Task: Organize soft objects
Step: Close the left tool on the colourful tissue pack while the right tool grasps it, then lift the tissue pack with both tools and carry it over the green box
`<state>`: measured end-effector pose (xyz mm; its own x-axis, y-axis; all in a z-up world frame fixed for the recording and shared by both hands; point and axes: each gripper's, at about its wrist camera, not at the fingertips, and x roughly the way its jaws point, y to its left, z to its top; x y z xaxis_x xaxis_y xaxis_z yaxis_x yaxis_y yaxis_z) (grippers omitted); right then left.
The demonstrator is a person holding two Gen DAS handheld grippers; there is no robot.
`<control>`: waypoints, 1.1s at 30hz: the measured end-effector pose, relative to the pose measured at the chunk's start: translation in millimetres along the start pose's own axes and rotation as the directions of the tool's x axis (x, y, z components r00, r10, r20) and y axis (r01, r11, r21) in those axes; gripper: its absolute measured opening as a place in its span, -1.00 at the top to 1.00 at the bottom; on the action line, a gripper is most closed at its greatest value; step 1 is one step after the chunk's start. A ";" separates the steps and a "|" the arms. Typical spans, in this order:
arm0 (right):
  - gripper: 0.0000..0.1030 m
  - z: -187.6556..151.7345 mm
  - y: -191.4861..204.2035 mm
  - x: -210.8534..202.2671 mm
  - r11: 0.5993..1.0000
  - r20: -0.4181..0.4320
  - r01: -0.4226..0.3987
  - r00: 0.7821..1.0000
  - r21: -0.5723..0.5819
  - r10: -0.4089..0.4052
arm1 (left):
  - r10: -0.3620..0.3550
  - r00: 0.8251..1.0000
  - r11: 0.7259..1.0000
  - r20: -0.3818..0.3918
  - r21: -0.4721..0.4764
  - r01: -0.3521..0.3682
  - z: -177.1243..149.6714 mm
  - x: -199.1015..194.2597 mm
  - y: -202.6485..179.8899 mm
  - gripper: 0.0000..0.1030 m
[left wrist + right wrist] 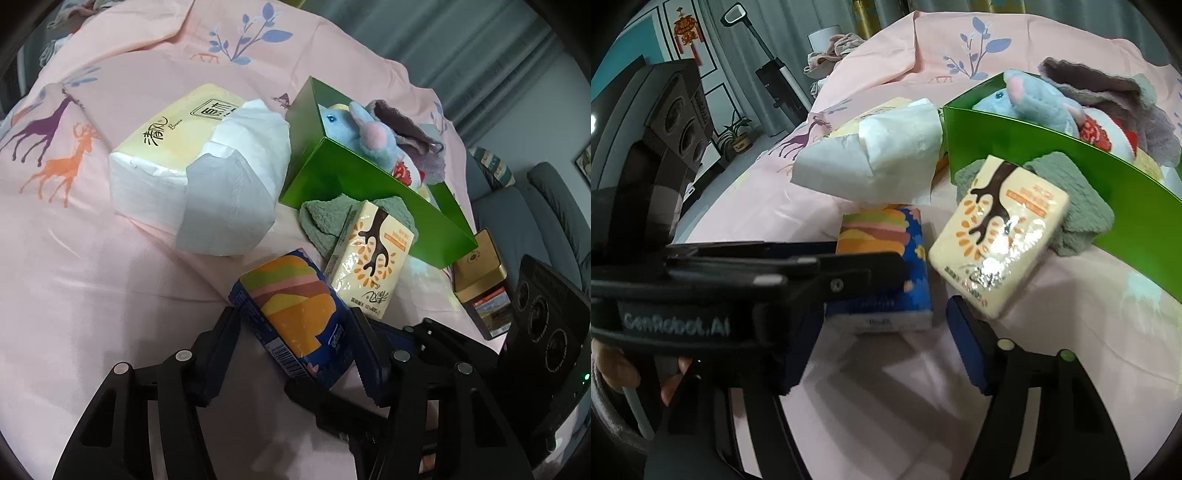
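Left gripper [295,325] jaws half closed on blue tissue pack [295,314], pads at both its sides, pack on pink bed sheet [92,258]. Right gripper [882,332] jaws part open, same pack [886,266] between them; whether pads pressed, unclear (left gripper blocked view). Cream tissue pack [373,258] just right, leaning on grey-green cloth [321,218] against green box [351,170] holding plush toy [362,125]. Large tissue pack [177,147] far left. Open sheet near left.

- A pink bedsheet [110,258] with deer and leaf prints covers the bed.
- Grey curtains [461,48] hang far right.
- A red ornament [687,31] hangs on the far left wall.
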<state>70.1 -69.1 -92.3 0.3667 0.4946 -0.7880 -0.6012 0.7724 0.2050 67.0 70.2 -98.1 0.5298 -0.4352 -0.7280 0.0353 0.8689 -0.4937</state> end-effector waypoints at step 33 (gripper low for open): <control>0.02 -47.8 -11.7 -122.5 0.999 0.175 0.040 0.984 0.021 -0.043 | 0.023 0.999 0.972 0.043 0.233 -0.032 -35.9 -47.2 -127.6 -0.08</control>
<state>-1.7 -157.8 -25.9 0.5105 0.5233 -0.6824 -0.5710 0.7996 0.1860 7.1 -28.6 -17.9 0.5662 -0.4046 -0.7181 0.2147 0.9135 -0.3455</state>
